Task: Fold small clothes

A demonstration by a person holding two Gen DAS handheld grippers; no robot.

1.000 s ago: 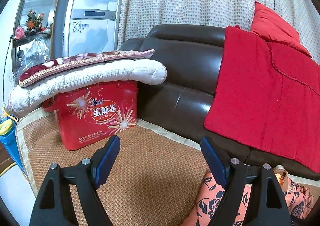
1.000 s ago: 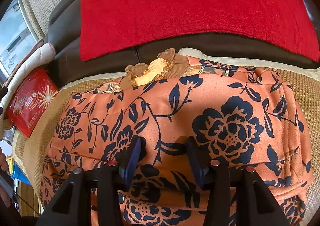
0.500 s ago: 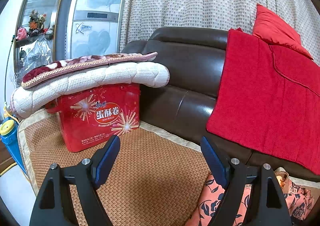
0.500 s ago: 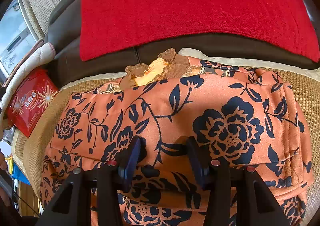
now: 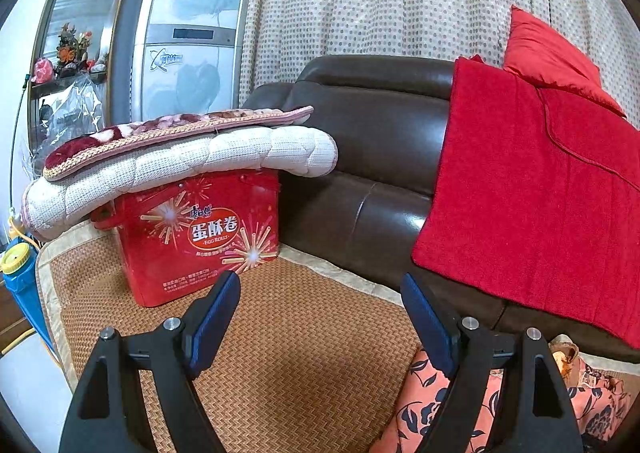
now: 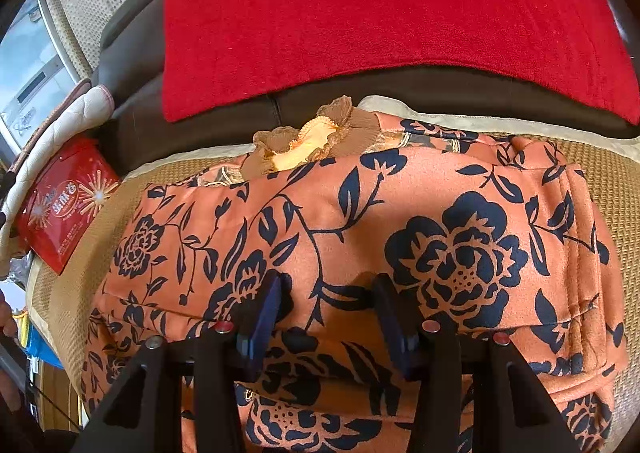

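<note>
An orange padded garment (image 6: 400,213) with dark blue flowers lies folded on a woven mat (image 6: 600,157), its brown ruffled collar (image 6: 316,133) toward the sofa back. My right gripper (image 6: 330,285) sits low on the garment's near fold. Its half-closed pads are sunk into the thick fabric, with a ridge of cloth pinched between them. My left gripper (image 5: 320,293) hangs open above the bare woven mat (image 5: 300,353), nothing between its fingers. A corner of the same garment (image 5: 424,409) shows behind its right finger (image 5: 428,321).
A red egg-roll box (image 5: 204,237) stands on the mat's left end, with a white quilted pad (image 5: 192,161) and a dark red rug on top. A brown leather sofa back (image 5: 380,141) carries a red blanket (image 5: 540,193) and a red cushion (image 5: 548,53). A blue bottle (image 5: 18,273) stands far left.
The left wrist view has shifted slightly, so the box and sofa sit a little higher and further right. The right gripper and the garment have not moved.
</note>
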